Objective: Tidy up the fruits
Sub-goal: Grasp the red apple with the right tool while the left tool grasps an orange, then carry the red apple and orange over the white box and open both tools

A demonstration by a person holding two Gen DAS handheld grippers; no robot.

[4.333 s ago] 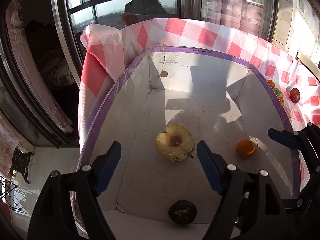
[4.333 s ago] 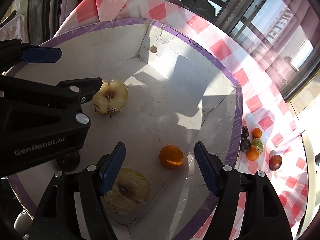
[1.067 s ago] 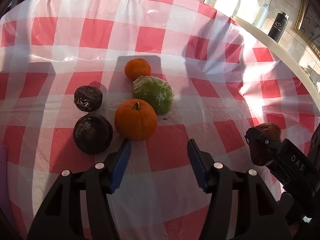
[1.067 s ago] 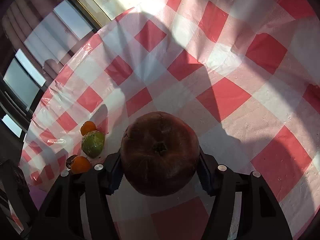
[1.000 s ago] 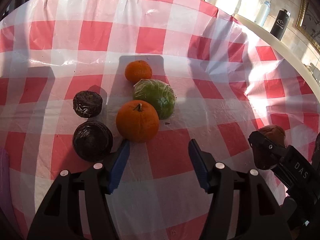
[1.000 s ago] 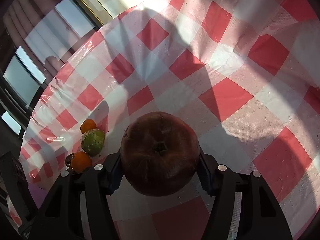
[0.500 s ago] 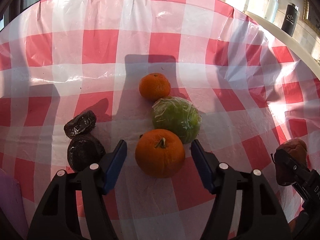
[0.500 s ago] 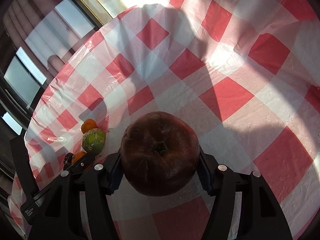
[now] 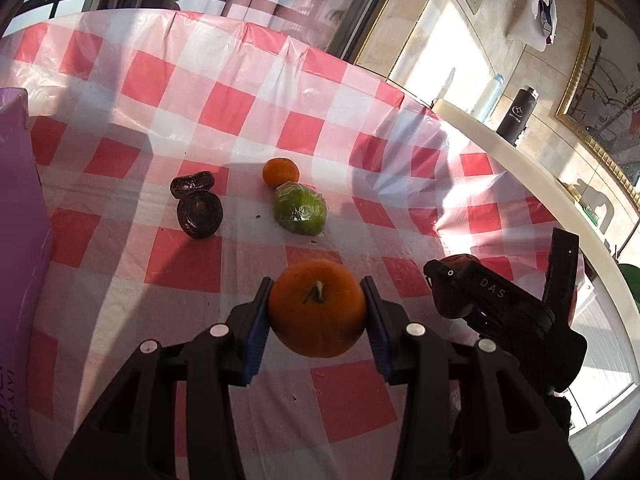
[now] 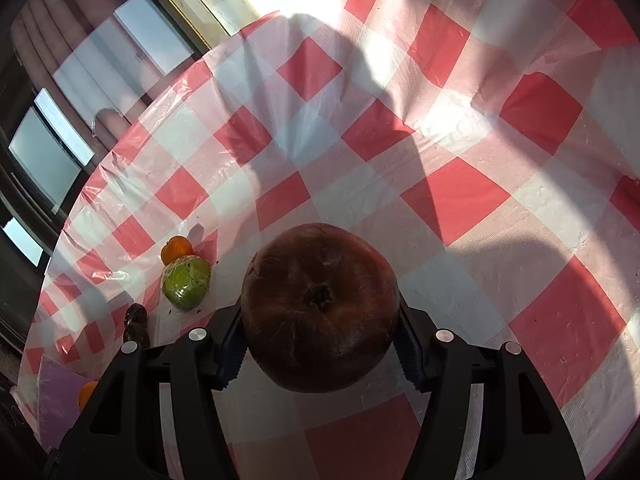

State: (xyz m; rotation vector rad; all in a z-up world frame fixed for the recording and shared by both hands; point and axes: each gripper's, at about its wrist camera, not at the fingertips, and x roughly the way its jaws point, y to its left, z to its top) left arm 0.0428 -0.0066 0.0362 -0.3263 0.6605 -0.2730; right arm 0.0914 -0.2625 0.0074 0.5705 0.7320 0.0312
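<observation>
My left gripper (image 9: 316, 283) has the large orange (image 9: 316, 312) between its blue pads; the jaws are still closing and both pads press on its sides. The orange is raised off the checked tablecloth (image 9: 192, 100). Farther off lie a small orange (image 9: 281, 172), a wrapped green fruit (image 9: 300, 209) and two dark fruits (image 9: 200, 210). My right gripper (image 10: 320, 320) is shut on a big dark red fruit (image 10: 320, 308), held just above the cloth. The left wrist view shows that right gripper (image 9: 452, 292) from the side, at the right.
A purple box (image 9: 20, 200) stands at the left edge; the right wrist view shows its corner (image 10: 56, 400) with an orange inside (image 10: 86, 394). Beyond the table's right rim runs a white ledge (image 9: 520, 152) with two bottles (image 9: 518, 116). Windows and curtains stand behind.
The left gripper's jaws have narrowed onto the large orange and carried it up and back from the other fruits. The right gripper and its dark fruit have not moved.
</observation>
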